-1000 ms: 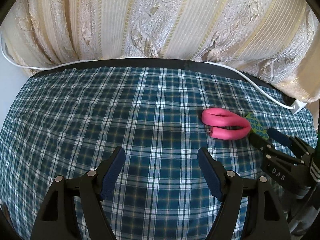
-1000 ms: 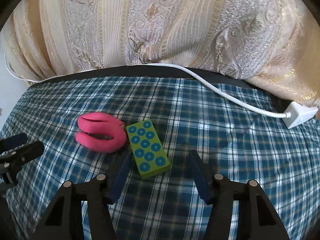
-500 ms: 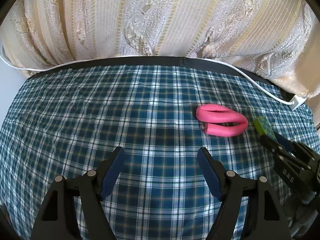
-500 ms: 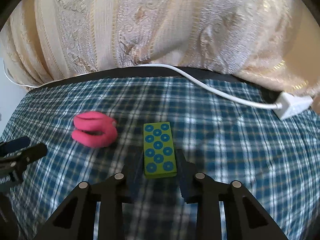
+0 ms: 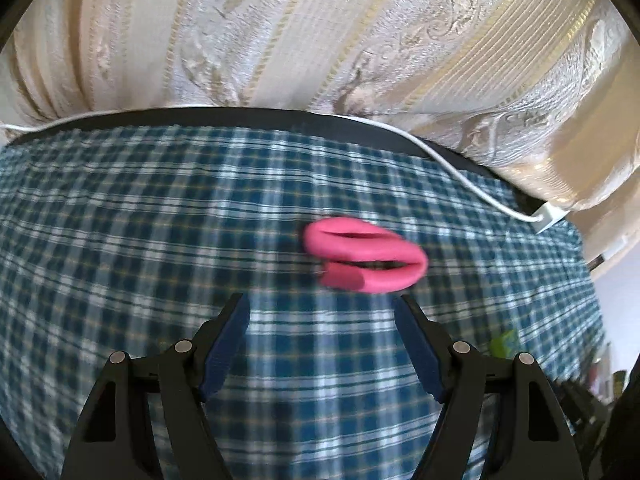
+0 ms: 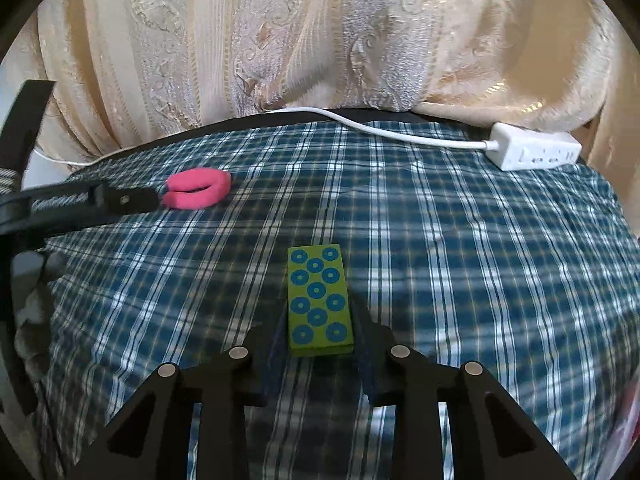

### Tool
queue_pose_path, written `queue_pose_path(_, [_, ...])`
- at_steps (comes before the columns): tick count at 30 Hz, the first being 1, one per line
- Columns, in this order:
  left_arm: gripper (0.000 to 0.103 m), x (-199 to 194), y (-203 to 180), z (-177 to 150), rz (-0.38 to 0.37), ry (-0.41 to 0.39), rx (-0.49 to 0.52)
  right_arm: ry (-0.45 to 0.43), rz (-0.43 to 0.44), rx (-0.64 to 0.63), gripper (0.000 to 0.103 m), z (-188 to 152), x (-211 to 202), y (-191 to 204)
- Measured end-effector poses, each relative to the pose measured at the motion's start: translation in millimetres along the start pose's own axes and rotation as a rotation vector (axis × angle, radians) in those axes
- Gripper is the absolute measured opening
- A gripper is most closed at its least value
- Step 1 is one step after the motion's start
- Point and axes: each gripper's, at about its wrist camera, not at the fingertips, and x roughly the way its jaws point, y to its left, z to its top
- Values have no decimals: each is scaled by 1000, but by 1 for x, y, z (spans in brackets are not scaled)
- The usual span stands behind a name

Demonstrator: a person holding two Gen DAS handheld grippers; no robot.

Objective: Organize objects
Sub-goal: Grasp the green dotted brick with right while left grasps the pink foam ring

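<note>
A green block with blue rings [image 6: 318, 300] sits between the pads of my right gripper [image 6: 320, 322], which is shut on its near end above the plaid cloth. In the left wrist view only a blurred green sliver of the green block [image 5: 504, 342] shows at the lower right. A pink curled thing [image 5: 364, 256] lies on the cloth just beyond my left gripper [image 5: 320, 300], a little right of its centre line. That gripper is open with nothing between its fingers. In the right wrist view, one of its dark fingers [image 6: 128, 200] reaches to the near edge of the pink thing [image 6: 198, 189].
A blue-and-white plaid cloth [image 6: 480, 260] covers the table. A white power strip [image 6: 532, 152] lies at the back right, its cable [image 6: 400, 132] running along the far edge. A cream patterned curtain [image 6: 320, 40] hangs right behind.
My right gripper closed on the green block and carried it right, away from the pink thing. My left gripper moved right and closer to the pink thing, still open.
</note>
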Motion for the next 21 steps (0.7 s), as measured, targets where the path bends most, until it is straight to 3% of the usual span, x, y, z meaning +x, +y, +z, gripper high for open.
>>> queue_pose_path(9, [79, 10, -27, 12, -30, -25, 60, -6, 44, 43, 33, 0, -2, -7])
queue_pose_path(11, [88, 16, -31, 14, -18, -28, 75, -7, 49, 49, 33, 0, -2, -9])
queue_pose_path(21, [91, 42, -35, 18, 57, -23, 104, -8, 51, 52, 33, 0, -2, -10])
